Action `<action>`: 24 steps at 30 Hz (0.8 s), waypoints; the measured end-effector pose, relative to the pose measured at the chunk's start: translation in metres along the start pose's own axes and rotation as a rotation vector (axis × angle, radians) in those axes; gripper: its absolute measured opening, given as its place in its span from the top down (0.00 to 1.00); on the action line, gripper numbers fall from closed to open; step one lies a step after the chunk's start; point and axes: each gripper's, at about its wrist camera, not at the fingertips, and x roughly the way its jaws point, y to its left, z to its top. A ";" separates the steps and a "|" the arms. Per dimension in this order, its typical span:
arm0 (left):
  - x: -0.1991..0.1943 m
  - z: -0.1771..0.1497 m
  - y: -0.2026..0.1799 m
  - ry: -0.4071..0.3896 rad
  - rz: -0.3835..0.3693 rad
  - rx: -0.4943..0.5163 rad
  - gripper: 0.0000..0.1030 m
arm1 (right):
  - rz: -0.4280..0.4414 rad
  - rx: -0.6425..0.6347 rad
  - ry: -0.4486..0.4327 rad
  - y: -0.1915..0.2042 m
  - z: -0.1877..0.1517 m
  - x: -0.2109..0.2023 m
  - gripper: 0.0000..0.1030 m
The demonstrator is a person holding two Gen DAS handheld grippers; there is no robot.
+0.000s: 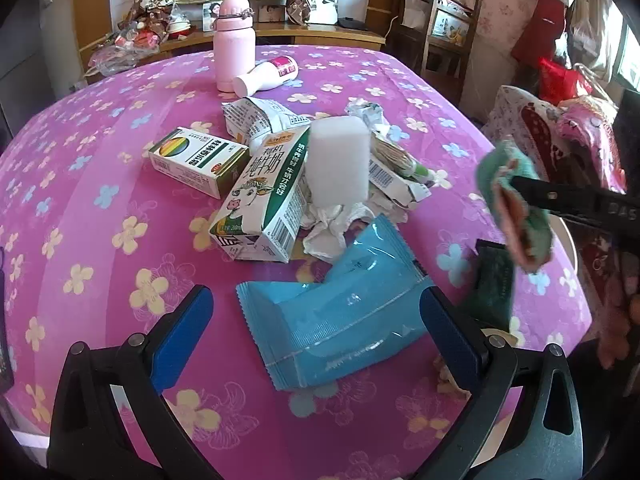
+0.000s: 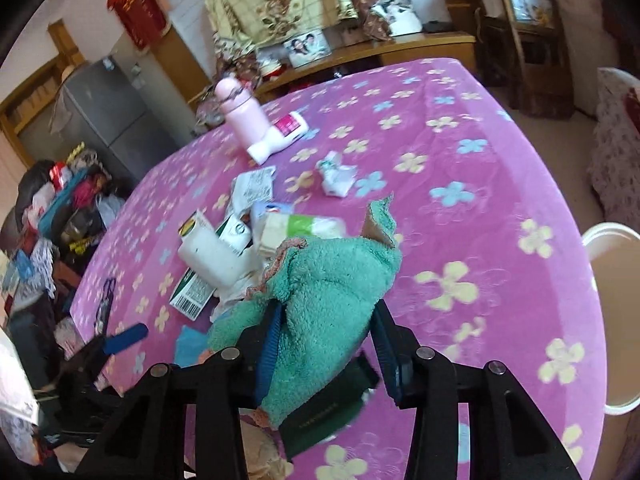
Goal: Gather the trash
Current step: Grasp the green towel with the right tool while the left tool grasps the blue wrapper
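I am spreading my left gripper [image 1: 316, 320] wide around the blue wrapper [image 1: 340, 320], grasping nothing yet. My right gripper [image 2: 326, 344] is clamping the green cloth [image 2: 332, 280] above the table. The slick wrapper may be sliding from my pads, and the dangling cloth may be snagging the milk carton [image 1: 264, 204] ahead.

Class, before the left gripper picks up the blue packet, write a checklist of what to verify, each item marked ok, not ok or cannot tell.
1. Left gripper jaws open wide: ok.
2. Blue packet lies between the jaws: ok.
3. Nothing lies on the packet: ok; the milk carton and crumpled tissue sit just beyond it.
4. Right gripper free to help: not ok, it is shut on the green cloth.
5. White bin within reach of the left gripper: cannot tell.
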 end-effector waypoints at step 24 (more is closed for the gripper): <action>0.028 -0.009 -0.001 0.155 -0.047 0.106 0.17 | 0.039 0.024 0.002 -0.010 -0.009 -0.014 0.59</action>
